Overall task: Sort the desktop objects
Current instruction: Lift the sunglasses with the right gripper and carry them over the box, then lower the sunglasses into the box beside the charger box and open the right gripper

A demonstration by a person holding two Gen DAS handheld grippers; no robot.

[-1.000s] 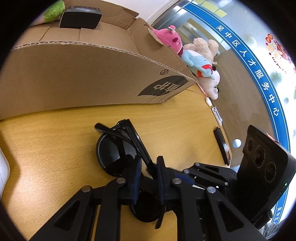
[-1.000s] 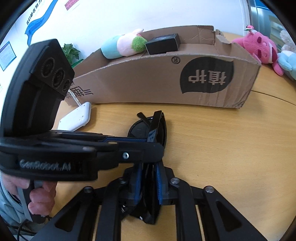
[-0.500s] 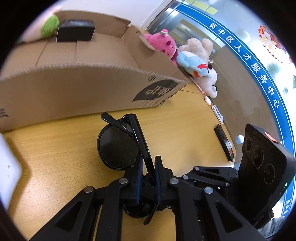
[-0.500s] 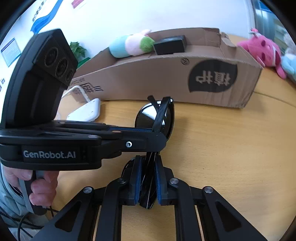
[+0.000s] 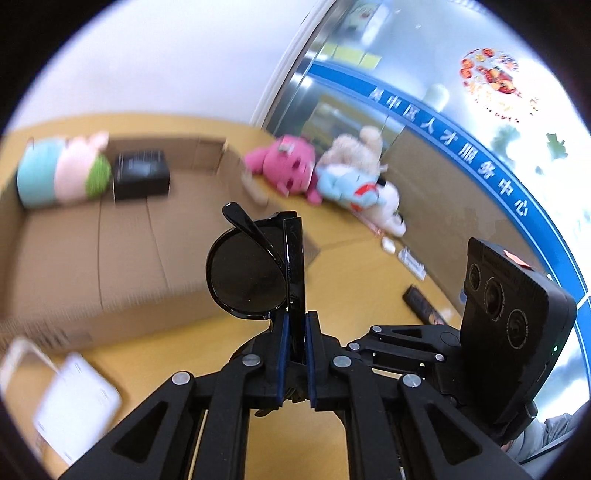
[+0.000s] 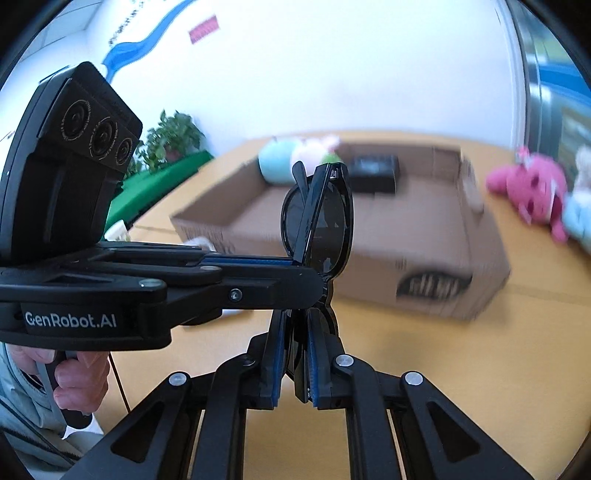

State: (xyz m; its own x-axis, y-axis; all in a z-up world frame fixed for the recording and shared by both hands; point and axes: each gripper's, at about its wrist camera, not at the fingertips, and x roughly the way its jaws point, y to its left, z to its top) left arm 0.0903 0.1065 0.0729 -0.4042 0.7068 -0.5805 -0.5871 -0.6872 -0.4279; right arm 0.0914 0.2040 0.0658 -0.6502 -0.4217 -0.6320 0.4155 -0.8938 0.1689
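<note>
The left gripper [image 5: 294, 354] and right gripper [image 6: 295, 360] both clench the folded sunglasses [image 6: 317, 225], held clear above the table [image 6: 424, 350]. Beyond stands a cardboard box [image 6: 417, 229] holding a black case [image 6: 375, 173]; motion blur smears its print.

Cardboard box [image 5: 92, 254] smeared by motion blur in both views; print on its front wall [image 6: 436, 286] unreadable; white device [image 5: 74, 402] blurred, cut by lower left edge of left wrist view; plush toys [image 5: 332, 177] softened, details lost; small dark flat item [image 5: 421, 306] on table [image 5: 354, 280] not identifiable; lower lens of sunglasses [image 5: 247, 273] hidden behind gripper fingers [image 5: 282, 354]; hand [image 6: 74, 380] half covered by left gripper's handle; sleeve [image 6: 22, 410] cut by frame edge; wall lettering [image 6: 125, 26] too small to be read.
</note>
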